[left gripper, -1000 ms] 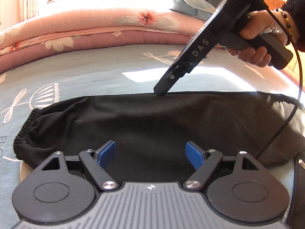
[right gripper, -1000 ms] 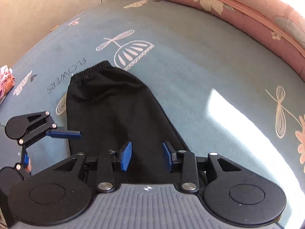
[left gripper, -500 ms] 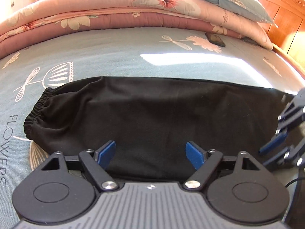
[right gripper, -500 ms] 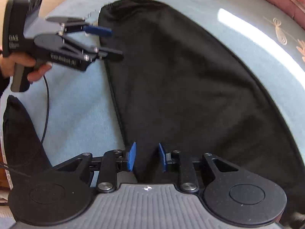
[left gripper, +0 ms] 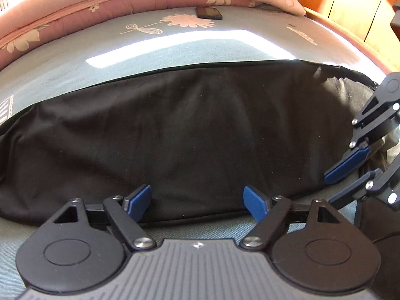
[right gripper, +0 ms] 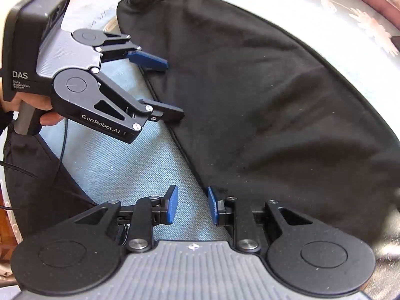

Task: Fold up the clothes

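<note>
Blue bed sheet with flower drawings all over, a bright sun patch on it, a pink quilt piled along the far edge of the bed, a dark phone just in front of that quilt

Lying flat and long across the bed, well apart from the quilt: one black cloth

Left claw wide open, holding nothing, hanging over the near long edge of the cloth

Right claw further along that same edge, with jaws just now closing in to a small gap, cloth edge right beside one pad, bare sheet showing in the gap, nothing pinched yet

Looks soft, thin and light, so likely to flop, sag and slide, not stay stiff

Probably best to pinch right on the sewn near edge, one claw toward each end, catching all layers together, then lift both sides at the same time to stop the middle drooping

Might grab the sheet too if pinched too deep
</note>
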Available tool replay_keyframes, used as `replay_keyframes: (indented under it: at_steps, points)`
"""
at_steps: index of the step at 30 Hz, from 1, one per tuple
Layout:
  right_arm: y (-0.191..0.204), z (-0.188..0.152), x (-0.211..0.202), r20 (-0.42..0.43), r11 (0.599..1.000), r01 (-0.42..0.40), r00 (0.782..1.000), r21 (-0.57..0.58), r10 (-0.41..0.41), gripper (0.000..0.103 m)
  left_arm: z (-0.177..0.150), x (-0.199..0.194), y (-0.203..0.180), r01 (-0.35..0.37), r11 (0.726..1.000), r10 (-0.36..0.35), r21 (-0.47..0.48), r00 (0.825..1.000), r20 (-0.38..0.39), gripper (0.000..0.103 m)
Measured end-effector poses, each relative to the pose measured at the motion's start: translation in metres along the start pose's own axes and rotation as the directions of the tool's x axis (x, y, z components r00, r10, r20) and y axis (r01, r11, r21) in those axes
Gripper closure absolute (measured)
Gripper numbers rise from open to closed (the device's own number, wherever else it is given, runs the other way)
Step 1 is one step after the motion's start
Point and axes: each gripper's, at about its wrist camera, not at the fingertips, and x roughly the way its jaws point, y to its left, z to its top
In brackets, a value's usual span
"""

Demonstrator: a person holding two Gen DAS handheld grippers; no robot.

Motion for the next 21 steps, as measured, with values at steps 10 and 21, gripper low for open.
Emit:
replay_keyframes:
  at_steps: [10,21]
  points:
    - [-0.007,-0.035,0.003,0.001,0.995,0.010,1.000,0.101,-0.010,0.066,0.025,0.030,0.001,-0.108,0.991,0.102,-0.084,0.993,-0.065,0.024]
    - [-0.007,-0.062,-0.020,0.091,0.964,-0.037,0.996,0.264,0.013,0.065,0.079,0.067,-0.041,0.197,0.975,-0.190,-0.108,0.979,0.067,0.022]
